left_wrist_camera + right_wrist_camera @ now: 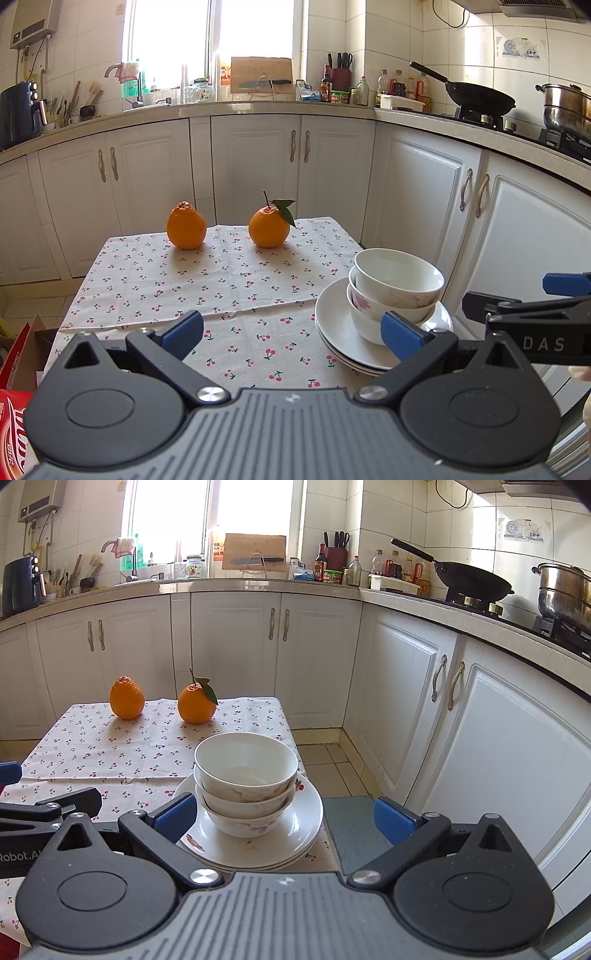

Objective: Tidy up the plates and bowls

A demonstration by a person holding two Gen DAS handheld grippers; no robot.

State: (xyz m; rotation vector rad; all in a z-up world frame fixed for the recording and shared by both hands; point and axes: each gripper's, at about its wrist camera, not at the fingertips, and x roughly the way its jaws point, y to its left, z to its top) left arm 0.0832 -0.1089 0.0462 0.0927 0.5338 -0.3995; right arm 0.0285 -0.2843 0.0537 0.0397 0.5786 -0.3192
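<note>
Three nested white bowls [245,775] — floral-trimmed — atop stacked white plates [295,834].

Both wrist views low over tabletop [236,280], facing window-side cabinets, sharing stacked bowls [245,775], oranges [126,698], right view nearer the bowls.

Three nested bowls [245,775] sit on stacked plates [295,834] at the bench [92,753] edge; the right hand-held gripper [284,821] gapes wide, empty.
</note>
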